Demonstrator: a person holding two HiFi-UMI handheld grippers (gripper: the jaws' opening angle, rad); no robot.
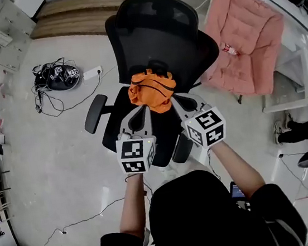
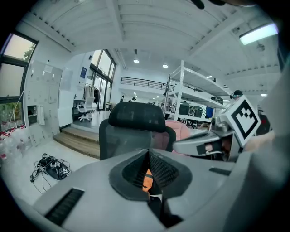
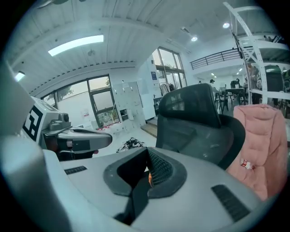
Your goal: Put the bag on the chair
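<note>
An orange bag (image 1: 151,92) with dark lines hangs bunched just above the seat of a black mesh office chair (image 1: 156,29) in the head view. My left gripper (image 1: 141,111) holds its near left side, jaws shut, and a strip of the orange bag (image 2: 146,179) shows between the pads in the left gripper view. My right gripper (image 1: 181,103) holds the near right side, and only a thin sliver of the orange bag (image 3: 149,178) shows between its closed pads. The chair's backrest (image 2: 136,129) stands straight ahead of both grippers.
A pink padded cushion (image 1: 247,40) leans to the right of the chair. Tangled cables and a black device (image 1: 58,77) lie on the floor at the left. A wooden step (image 1: 89,13) runs behind the chair. White shelving (image 1: 305,77) stands at the right.
</note>
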